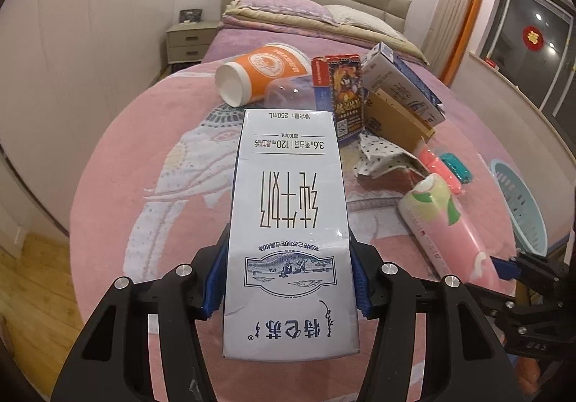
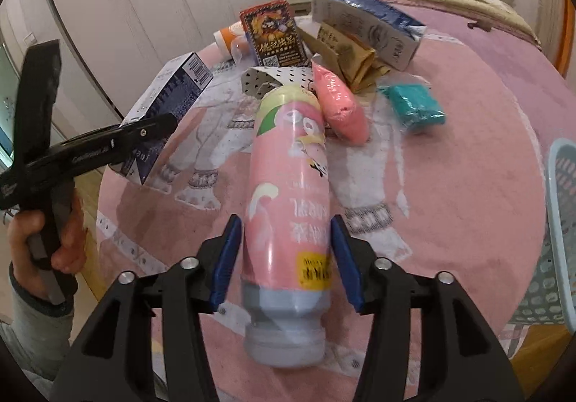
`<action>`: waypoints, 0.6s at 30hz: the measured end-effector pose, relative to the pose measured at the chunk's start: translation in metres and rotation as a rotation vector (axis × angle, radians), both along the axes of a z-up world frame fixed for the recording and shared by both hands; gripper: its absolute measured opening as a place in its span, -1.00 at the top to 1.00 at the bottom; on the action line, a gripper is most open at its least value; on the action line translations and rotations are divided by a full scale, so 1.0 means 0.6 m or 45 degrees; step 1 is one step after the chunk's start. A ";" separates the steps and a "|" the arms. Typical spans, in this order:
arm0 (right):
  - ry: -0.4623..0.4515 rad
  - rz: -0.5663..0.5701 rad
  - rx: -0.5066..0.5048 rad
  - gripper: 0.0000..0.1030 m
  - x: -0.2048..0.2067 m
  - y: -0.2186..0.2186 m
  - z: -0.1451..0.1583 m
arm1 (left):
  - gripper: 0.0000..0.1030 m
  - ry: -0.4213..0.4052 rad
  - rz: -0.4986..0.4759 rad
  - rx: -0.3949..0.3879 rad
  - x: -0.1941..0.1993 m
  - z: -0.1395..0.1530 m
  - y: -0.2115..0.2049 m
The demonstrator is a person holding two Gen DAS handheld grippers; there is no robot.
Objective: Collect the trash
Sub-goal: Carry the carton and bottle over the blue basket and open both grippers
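Holds a white milk carton in the left gripper, jaws pinching it on both narrow sides, blue pads flat against the card. Keeps it lifted over the bed, print upside down to the left wrist camera, far end pointing at the trash pile.

Straddles a pink bottle with the right gripper, jaws spread around the lower body, grey cap toward the camera. Leaves a thin gap at the left pad and barely meets the right one, so no firm squeeze on view; blurred there. Cannot tell whether lying on the pink elephant blanket or just off it.

Finds the rest of the trash heaped farther up the bed:
- an orange paper cup on its side, mouth toward the left of the left wrist view
- beside it, a red and dark card box, propped upright
- against that, a second milk carton, tilted over folded brown cardboard
- in front of the cardboard, a crumpled dotted wrapper
- just beside the bottle's far end, a pink packet, touching it or nearly so
- near that, apart from the bottle, a teal packet

Shows a pale blue basket at the right edge of the bed, well apart from the pile, with none of the trash visibly in it. Catches, at the left of the right wrist view, the person's left hand wrapped round the black handle of its gripper, grey sleeve below.
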State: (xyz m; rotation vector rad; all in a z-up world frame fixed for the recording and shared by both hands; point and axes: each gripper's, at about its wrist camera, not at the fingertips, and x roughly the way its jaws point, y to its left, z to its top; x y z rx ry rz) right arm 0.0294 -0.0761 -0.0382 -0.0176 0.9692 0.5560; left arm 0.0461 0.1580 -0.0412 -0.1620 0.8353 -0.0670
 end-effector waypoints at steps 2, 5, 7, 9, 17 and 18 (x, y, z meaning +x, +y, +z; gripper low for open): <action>0.014 -0.003 -0.001 -0.07 0.014 0.008 -0.001 | -0.04 0.003 -0.004 -0.009 -0.001 0.000 -0.004; 0.034 -0.008 -0.025 -0.07 0.032 0.019 -0.006 | -0.04 0.000 -0.018 -0.017 -0.001 0.003 -0.010; 0.087 -0.002 -0.034 -0.05 0.043 0.025 -0.013 | -0.04 -0.006 -0.031 -0.019 -0.003 0.009 -0.016; 0.078 0.005 -0.051 0.12 0.042 0.031 -0.012 | -0.04 -0.020 -0.039 -0.010 -0.005 0.016 -0.024; -0.073 -0.059 0.070 0.13 0.013 -0.017 0.061 | -0.04 -0.121 -0.118 0.000 -0.002 0.073 -0.069; -0.095 -0.085 0.083 0.13 0.012 -0.032 0.073 | -0.04 -0.132 -0.142 -0.001 0.002 0.080 -0.082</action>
